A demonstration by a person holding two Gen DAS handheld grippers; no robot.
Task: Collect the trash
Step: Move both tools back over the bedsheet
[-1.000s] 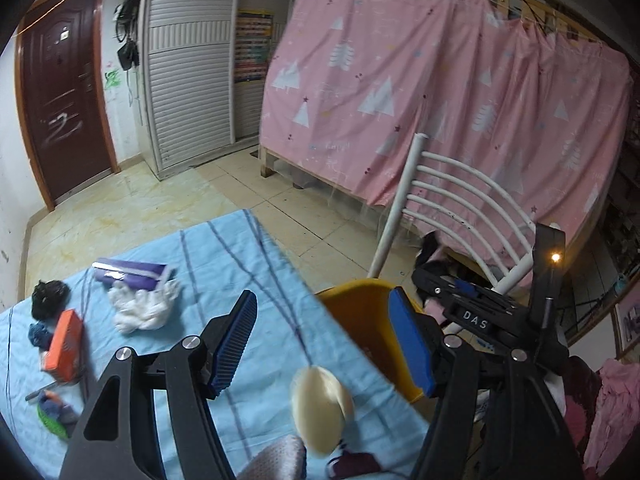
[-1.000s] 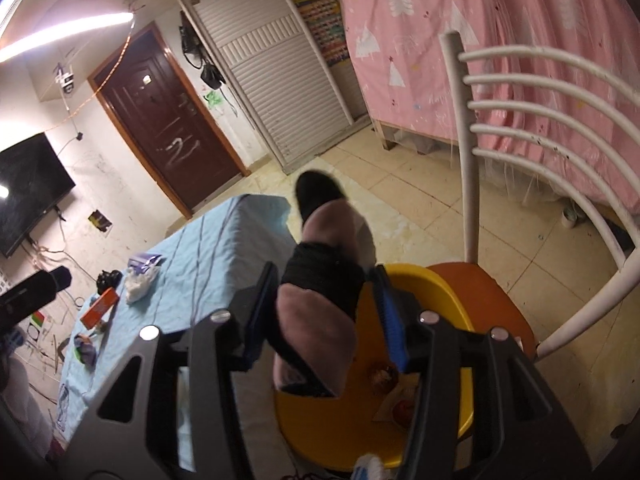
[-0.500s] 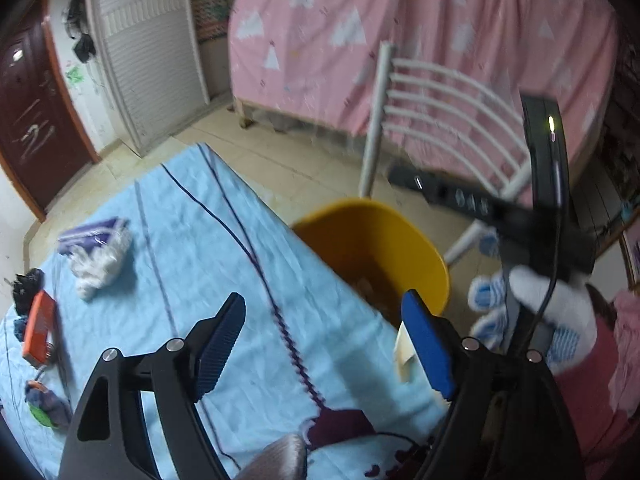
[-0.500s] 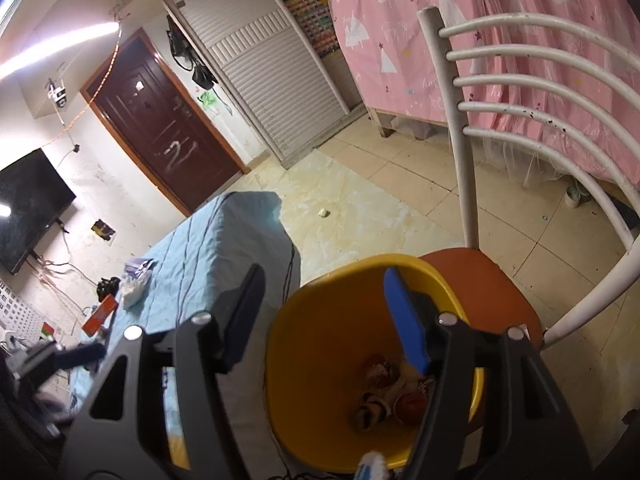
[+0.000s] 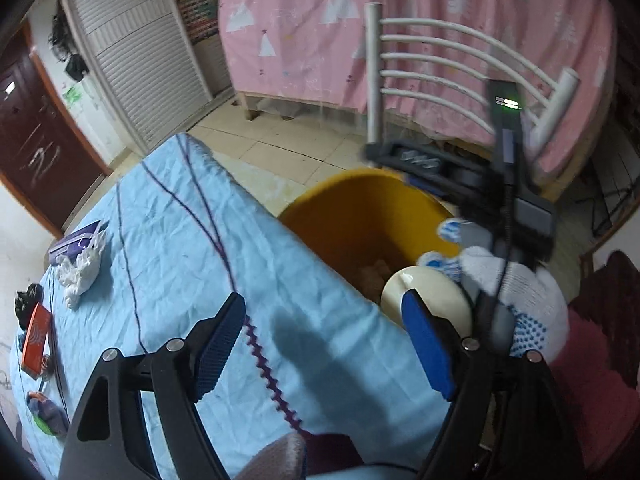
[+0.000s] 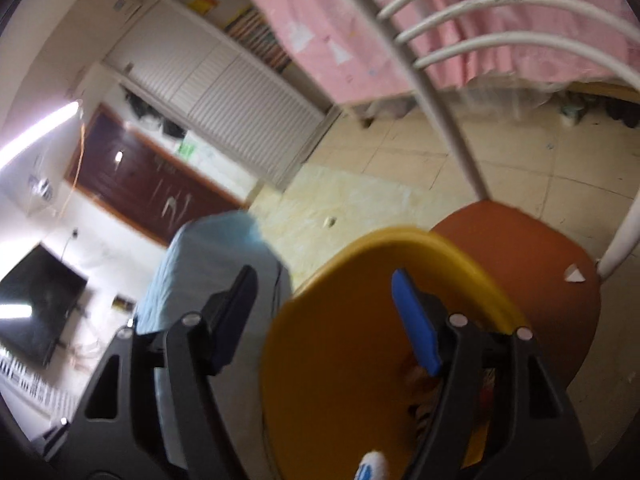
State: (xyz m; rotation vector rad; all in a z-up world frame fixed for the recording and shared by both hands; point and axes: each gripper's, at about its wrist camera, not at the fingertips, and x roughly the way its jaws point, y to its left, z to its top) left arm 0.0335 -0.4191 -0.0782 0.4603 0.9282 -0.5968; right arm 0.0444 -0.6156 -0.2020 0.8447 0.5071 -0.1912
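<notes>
My left gripper (image 5: 322,308) stands open above the blue tablecloth (image 5: 168,248) near the table's edge, with nothing between its fingers. A cream round piece (image 5: 432,300) sits at the near rim of the yellow bucket (image 5: 360,208), partly behind my right-hand finger. Whether it rests there or is falling I cannot tell. My right gripper (image 6: 324,280) hangs over the yellow bucket (image 6: 352,344), its jaws opening and empty. Trash scraps show dimly inside the bucket. A white gloved hand (image 5: 516,284) holds that right tool.
Further back on the cloth lie a white crumpled tissue (image 5: 80,268), a purple packet (image 5: 76,236), an orange box (image 5: 36,336), a black lump (image 5: 28,300) and a blue-green scrap (image 5: 46,412). The bucket stands on the orange seat (image 6: 520,264) of a white-railed chair (image 5: 376,80).
The right jaws let go of a dark and pink bundle and now stand wider and empty. The cream piece left the left jaws for the bucket's rim. Both grippers sank lower.
</notes>
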